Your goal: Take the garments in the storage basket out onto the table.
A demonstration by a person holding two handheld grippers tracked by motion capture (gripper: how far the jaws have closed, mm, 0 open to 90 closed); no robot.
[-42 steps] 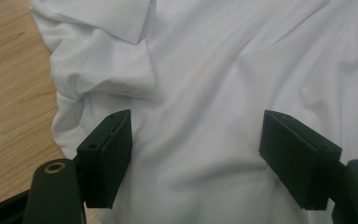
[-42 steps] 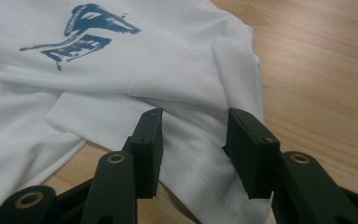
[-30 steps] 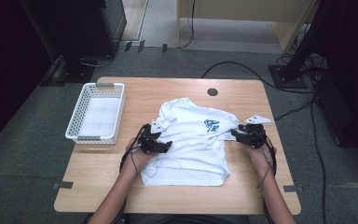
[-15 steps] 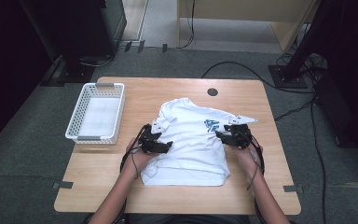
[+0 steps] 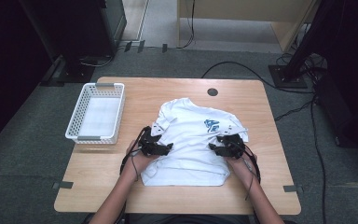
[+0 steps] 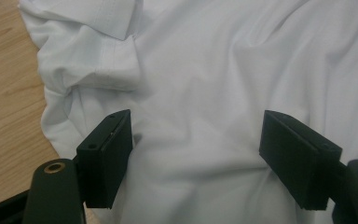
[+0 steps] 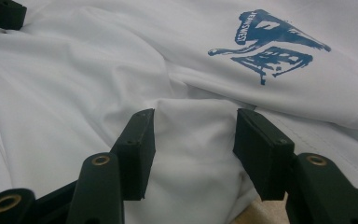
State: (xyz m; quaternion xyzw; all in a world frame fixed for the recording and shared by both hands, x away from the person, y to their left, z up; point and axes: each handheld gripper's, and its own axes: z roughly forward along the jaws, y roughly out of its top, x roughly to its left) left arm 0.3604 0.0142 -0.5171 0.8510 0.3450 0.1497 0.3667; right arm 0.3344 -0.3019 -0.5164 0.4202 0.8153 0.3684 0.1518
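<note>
White t-shirt [image 5: 191, 140] lies spread on the wooden table [image 5: 135, 93], approx. in the middle, blue print [image 5: 211, 125] facing up, its right sleeve folded in over the body; white basket [image 5: 95, 112] sits well apart at the table's left. My left gripper [image 5: 168, 148] rests on the shirt's left edge, jaws wide apart w/ flat cloth under the gap, nothing pinched; a rumpled sleeve [image 6: 98, 60] lies just beyond it. My right gripper [image 5: 213, 148] sits at the shirt's right side, near the print; its jaws have just been opening, now about halfway, a raised fold of cloth [image 7: 193, 135] between the 2 pads; can't tell if they press on it.
</note>
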